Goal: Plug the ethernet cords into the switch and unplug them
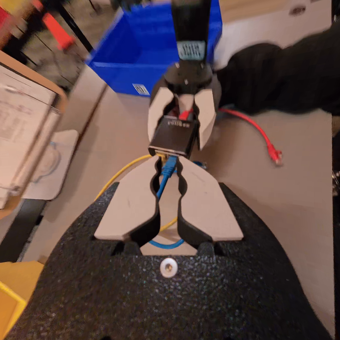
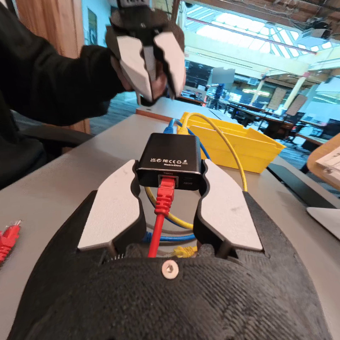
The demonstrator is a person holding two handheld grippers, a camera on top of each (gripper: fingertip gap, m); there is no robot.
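Note:
The black switch (image 2: pixel 170 152) is clamped between the fingers of my right gripper (image 2: pixel 170 174), just above the grey table (image 2: pixel 46 193). A red ethernet plug (image 2: pixel 166 185) sits in its near port. A blue plug (image 2: pixel 168 129) and a yellow plug (image 2: pixel 184 131) sit in its far side. My left gripper (image 1: pixel 168 159) hovers over the far side with its fingers a little apart, and the blue plug (image 1: pixel 169 165) shows in the gap below them, not gripped. The right gripper (image 1: pixel 177 145) and the switch (image 1: pixel 173 134) face it. The left gripper (image 2: pixel 161 96) shows blurred above the switch.
The red cord's free plug (image 1: pixel 275 156) lies on the table to the right. A yellow bin (image 2: pixel 239 147) stands behind the switch and a blue bin (image 1: pixel 147 55) at the other side. A white box (image 1: pixel 20 128) sits at the left. Black sleeves (image 2: pixel 55 82) reach in.

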